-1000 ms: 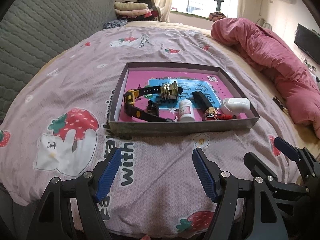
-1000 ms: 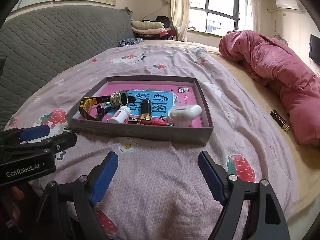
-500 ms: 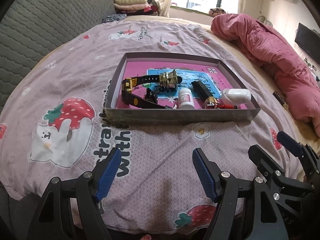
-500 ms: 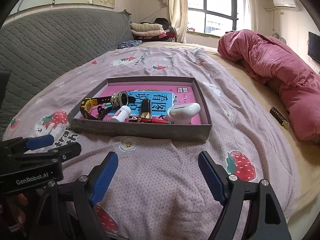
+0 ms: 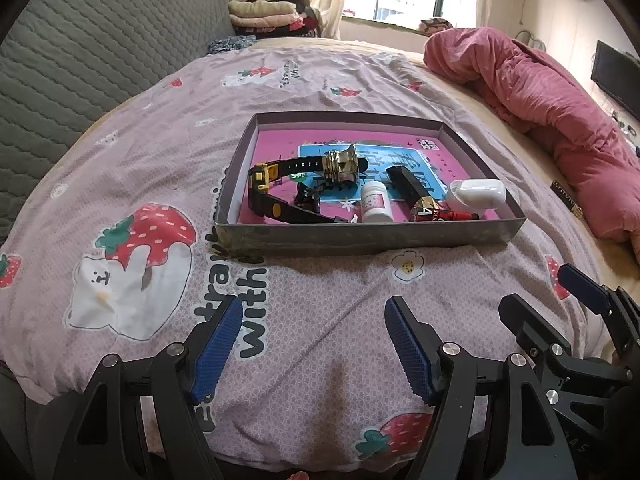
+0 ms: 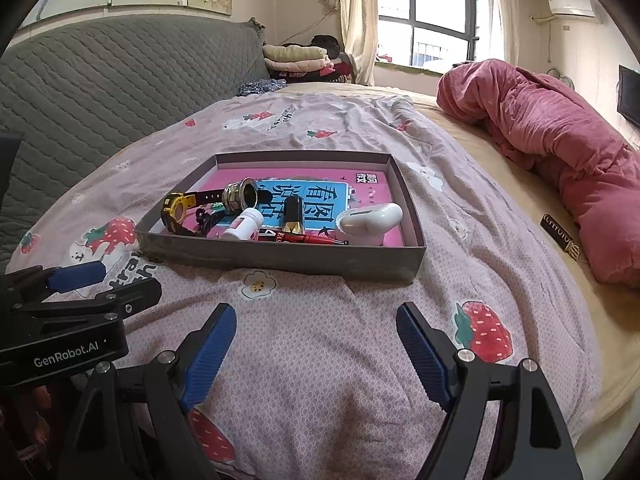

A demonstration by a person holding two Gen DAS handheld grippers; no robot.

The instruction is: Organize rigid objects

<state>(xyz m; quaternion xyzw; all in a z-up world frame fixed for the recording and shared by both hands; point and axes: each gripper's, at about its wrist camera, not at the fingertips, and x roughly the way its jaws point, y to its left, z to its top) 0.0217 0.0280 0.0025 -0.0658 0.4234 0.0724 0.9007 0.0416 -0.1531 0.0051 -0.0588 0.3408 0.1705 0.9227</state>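
You get bright, even daylight from the window [image 6: 424,20], which is blown out white. Shadows stay soft, focus is sharp, and fisheye bending with dark corners frames both views.

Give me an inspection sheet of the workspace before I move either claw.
Surface: bed with strawberry-print cover.
Job's things: shallow grey box holding a yellow-and-black watch, brass fitting, white bottle, black-and-gold tube, red pen, white case.
Clutter: small black-and-gold item outside the box, beside a pink quilt.
Grippers: left claw and right claw open, empty, short of the box.
Cables: nothing seen.
Surroundings: grey headboard, window.
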